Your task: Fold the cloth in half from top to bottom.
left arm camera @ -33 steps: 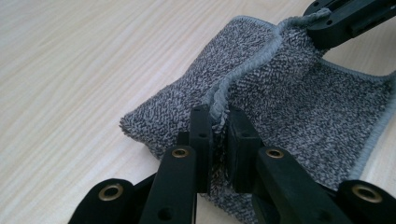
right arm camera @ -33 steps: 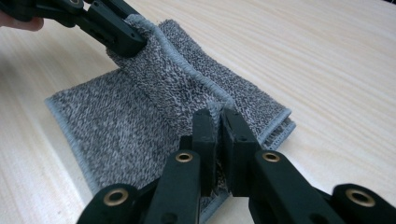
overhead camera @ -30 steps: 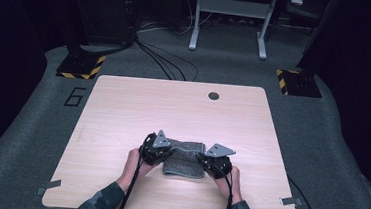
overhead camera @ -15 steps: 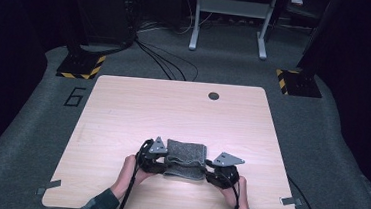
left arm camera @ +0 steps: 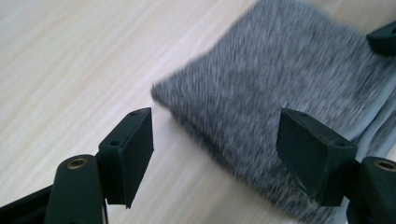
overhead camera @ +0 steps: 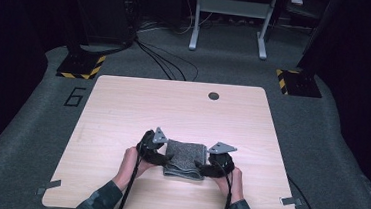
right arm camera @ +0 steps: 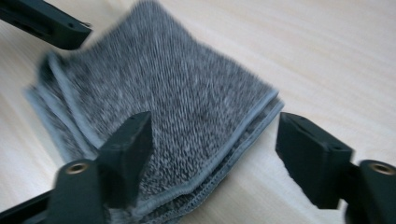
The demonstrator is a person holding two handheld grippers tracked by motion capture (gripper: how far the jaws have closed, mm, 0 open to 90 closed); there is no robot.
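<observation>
A folded grey towel (overhead camera: 185,158) lies on the pale wooden table (overhead camera: 173,108) near its front edge. My left gripper (overhead camera: 165,158) sits at the towel's left side and my right gripper (overhead camera: 200,167) at its right side. Both sets of jaws have just been opening. In the left gripper view the left gripper (left arm camera: 219,149) stands open over the towel's corner (left arm camera: 280,84), pads clear of the cloth. In the right gripper view the right gripper (right arm camera: 217,154) is open astride the hemmed edge of the towel (right arm camera: 177,93). The left gripper's black tip (right arm camera: 46,23) shows beyond it.
A small dark round hole (overhead camera: 214,95) marks the table's far side. Beyond the table are floor cables (overhead camera: 166,65), a metal stand (overhead camera: 230,18) and two black-and-yellow striped bases (overhead camera: 81,66). A painted 6 (overhead camera: 75,97) is on the floor at left.
Both grippers were shut on the towel's ends and have opened and let go. The hands have drawn slightly toward the person. The towel now lies as a squarer folded pad.
</observation>
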